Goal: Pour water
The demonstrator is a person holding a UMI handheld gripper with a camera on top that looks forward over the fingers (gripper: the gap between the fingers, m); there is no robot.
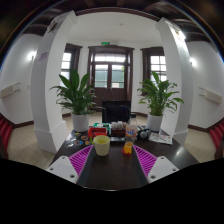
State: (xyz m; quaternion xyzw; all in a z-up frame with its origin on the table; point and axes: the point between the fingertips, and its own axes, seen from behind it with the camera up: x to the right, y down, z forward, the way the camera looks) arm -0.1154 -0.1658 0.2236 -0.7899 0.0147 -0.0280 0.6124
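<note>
1. The gripper (111, 162) is hovering above a dark surface (112, 172), its 2 fingers standing wide apart and holding nothing.
2. The pink pads (80, 160) on the inner faces of the fingers are showing at each side, with bare dark surface lying between them.
3. A pale yellow cup (101, 145) is standing upright just ahead of the fingers, a little toward the left finger and not touching it.
4. A small orange cup (127, 148) is sitting just ahead of the right finger, beside the yellow cup but apart from it.
5. Beyond the 2 cups, a cluster of small things (112, 131) is crowding the far edge of the surface, with a red item among them; what each one is cannot be told.
6. No water or pouring vessel can be made out with certainty in that cluster.
7. Farther on, 2 large leafy plants are standing in pale pots, one plant (77, 95) beyond the left finger and the other plant (158, 95) beyond the right finger.
8. White columns (50, 75) are rising beside the plants.
9. A dark wooden double door (110, 75) with glass panes is facing the gripper straight ahead, between the 2 plants.
</note>
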